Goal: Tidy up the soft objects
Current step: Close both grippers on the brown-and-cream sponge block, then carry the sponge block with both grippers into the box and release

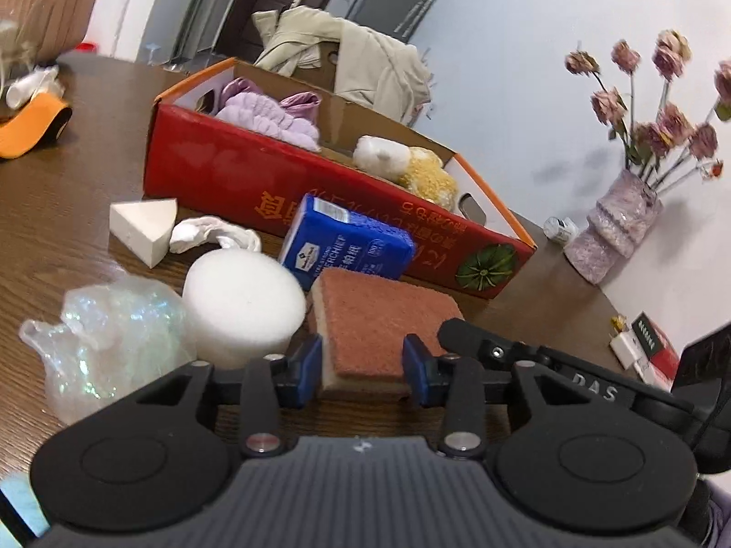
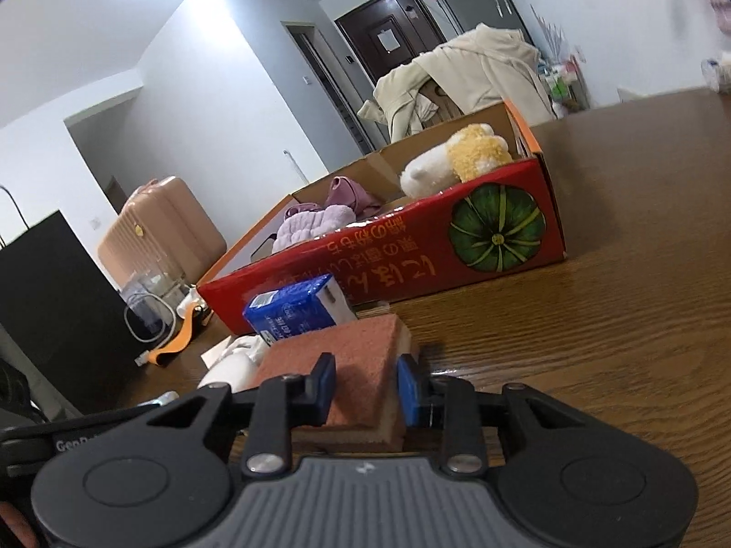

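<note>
Right claw (image 2: 365, 383) and left claw (image 1: 363, 365) each narrowly bracket the rust-topped rectangular scouring sponge (image 1: 384, 319), which lies on the brown wooden table (image 2: 617, 319) before the red cardboard box (image 1: 274, 187); actual contact cannot be told.

The blue tissue pack (image 1: 345, 246) reads "HANDKERCHIEF"; the black arm (image 1: 594, 388) reads "DAS".

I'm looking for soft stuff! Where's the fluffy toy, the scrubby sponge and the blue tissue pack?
fluffy toy (image 2: 457, 160), right wrist view, its body.
scrubby sponge (image 1: 384, 315), left wrist view, reddish top.
blue tissue pack (image 1: 342, 242), left wrist view, front face.
</note>
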`<state>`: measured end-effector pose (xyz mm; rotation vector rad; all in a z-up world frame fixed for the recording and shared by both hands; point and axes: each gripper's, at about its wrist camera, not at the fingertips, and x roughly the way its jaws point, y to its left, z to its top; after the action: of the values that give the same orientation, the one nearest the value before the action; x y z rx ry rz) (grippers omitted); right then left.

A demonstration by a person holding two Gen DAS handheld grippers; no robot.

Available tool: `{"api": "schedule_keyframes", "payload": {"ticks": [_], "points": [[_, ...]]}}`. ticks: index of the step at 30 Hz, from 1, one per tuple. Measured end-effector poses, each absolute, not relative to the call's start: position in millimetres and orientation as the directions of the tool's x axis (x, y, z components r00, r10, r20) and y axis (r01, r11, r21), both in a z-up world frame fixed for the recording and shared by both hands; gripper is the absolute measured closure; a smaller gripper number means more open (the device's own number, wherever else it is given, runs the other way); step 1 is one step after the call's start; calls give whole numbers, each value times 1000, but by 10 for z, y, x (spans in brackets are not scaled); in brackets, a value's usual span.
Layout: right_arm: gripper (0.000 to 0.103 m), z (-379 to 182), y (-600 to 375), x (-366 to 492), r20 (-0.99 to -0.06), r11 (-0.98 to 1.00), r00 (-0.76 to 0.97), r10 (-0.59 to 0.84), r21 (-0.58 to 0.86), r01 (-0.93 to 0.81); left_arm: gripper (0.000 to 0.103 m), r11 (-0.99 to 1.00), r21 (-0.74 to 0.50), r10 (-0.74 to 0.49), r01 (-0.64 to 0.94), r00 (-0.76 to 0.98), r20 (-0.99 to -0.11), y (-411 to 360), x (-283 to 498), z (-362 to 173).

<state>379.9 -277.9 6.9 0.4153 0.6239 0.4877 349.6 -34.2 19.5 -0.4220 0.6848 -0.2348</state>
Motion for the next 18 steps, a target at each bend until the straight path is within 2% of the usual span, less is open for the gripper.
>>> {"api": "schedule_keyframes", "payload": {"ticks": [4,11,14,18], "points": [[75,95,-2746,3755,-450,825,716,534,460,-327,63,859,-508,-381,68,749,-543,-279,3529,141],[78,244,-2714,3597,-473,855,724,502,398,-333,67,887,-455,-352,81,756,-552,-407,3321,344],[78,429,-2769,3218,-441,861,745,500,346,-373,67,896,-425,-364,129,762,-536,-485,2991,524],[78,515,-2964,2714,-419,852,755,505,381,-359,67,898,-397,-389,187,760,-521,-620,2578,633]]}}
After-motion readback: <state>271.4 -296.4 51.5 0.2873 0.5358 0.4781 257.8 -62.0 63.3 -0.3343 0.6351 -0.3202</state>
